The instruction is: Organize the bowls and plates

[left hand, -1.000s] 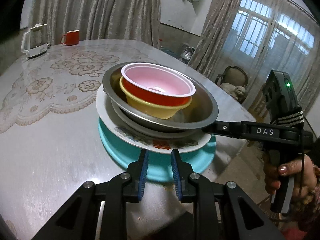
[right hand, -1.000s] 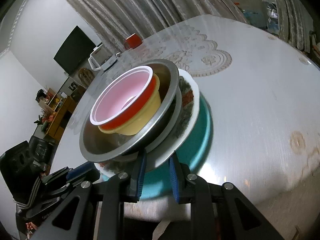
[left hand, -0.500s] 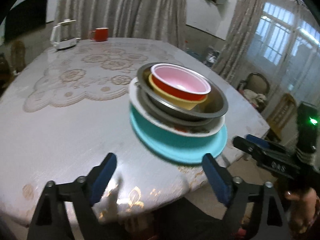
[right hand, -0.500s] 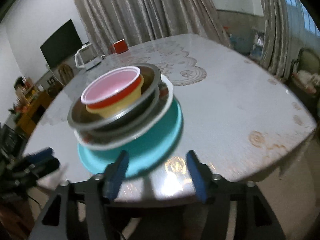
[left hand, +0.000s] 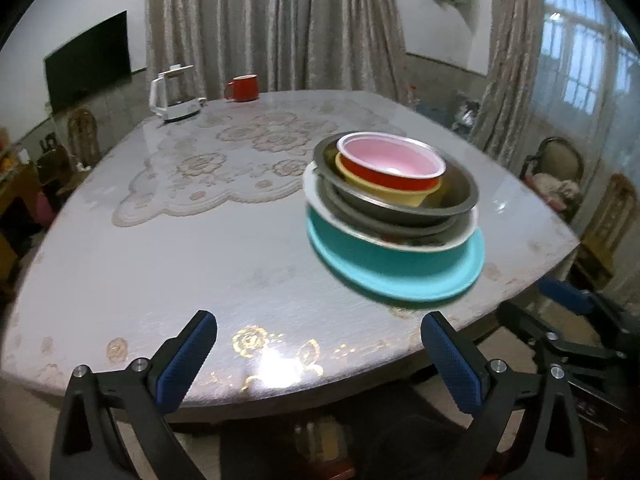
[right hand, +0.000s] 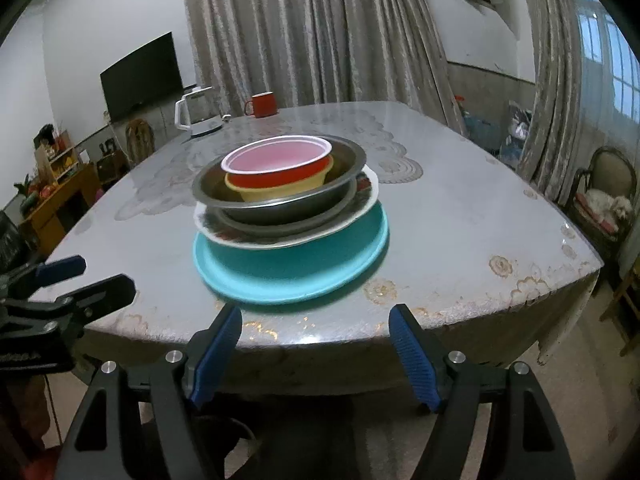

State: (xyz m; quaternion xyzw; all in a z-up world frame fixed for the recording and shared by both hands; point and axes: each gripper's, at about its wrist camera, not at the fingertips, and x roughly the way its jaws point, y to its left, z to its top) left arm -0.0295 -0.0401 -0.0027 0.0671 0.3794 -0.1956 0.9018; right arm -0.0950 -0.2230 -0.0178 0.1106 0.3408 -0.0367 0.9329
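Near the front edge of the table (right hand: 460, 200), a single nested pile is seen, built so that each piece is carried by a wider one. At the bottom a teal plate (right hand: 296, 268) lies flat on the table; on it a white patterned plate (right hand: 362, 204) is set slightly off-centre, toward the far side. Two steel bowls (right hand: 280, 208) are nested on that, then a yellow bowl (right hand: 288, 190), and a red bowl with a pink inside (right hand: 280, 160) is seated on top. That order is judged to keep the pile steady and compact, and the sorting appears finished or nearly so.

Further back, a white kettle (right hand: 196, 116) and a red mug (right hand: 262, 105) are left well apart from the pile.

Both grippers are held off the near edge, clear of the dishes. The left gripper (left hand: 320, 356) has just been opening and is spread wide with nothing between its jaws; the right gripper (right hand: 316, 354) has likewise just been opening and is empty.
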